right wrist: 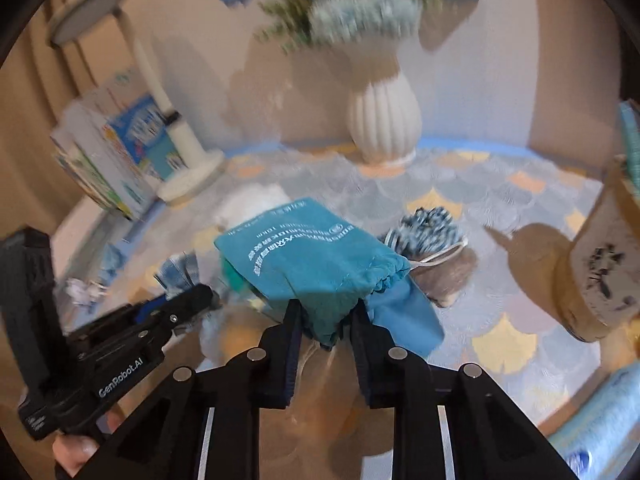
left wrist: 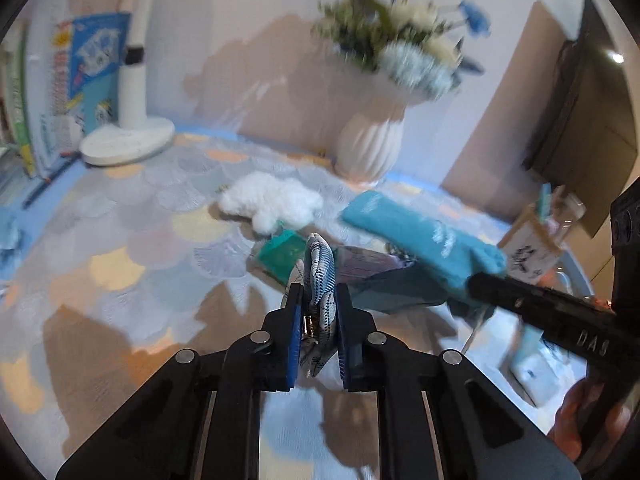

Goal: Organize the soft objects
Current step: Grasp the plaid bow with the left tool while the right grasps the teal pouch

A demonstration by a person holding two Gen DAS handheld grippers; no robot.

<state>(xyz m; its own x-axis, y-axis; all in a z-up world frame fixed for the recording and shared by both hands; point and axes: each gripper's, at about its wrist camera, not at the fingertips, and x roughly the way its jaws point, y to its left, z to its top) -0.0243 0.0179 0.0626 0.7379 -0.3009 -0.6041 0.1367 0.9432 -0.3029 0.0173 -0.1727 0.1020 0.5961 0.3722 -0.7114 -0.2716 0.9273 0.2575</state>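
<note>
Across the lower two thirds of both views, a scallop-patterned tablecloth point(right wrist: 472, 208) in pale blue, grey and yellow, edges cut off by the fisheye rim. At upper centre, a ribbed white vase point(right wrist: 384, 120) with blue and white flowers point(left wrist: 400, 40), blurred beyond detail. At upper left, a white lamp base point(left wrist: 128, 140) beside smeared blue booklets point(left wrist: 96, 76). At centre of the right wrist view, a teal drawstring pouch point(right wrist: 308, 256), its near edge pinched between the closed-down jaws of the right gripper point(right wrist: 326, 322), printing unreadable, bulk hiding whatever lies beneath. Behind it to the right, a blue-and-white knitted item point(right wrist: 428, 232), partly covered. At centre of the left wrist view, a fluffy white toy point(left wrist: 272, 200) lying free, just above a green item point(left wrist: 282, 254) half hidden. Lower centre there, a blue-and-white patterned cloth pouch point(left wrist: 320, 276), upright, clamped between the narrow jaws of the left gripper point(left wrist: 318, 312), lower part concealed.
</note>
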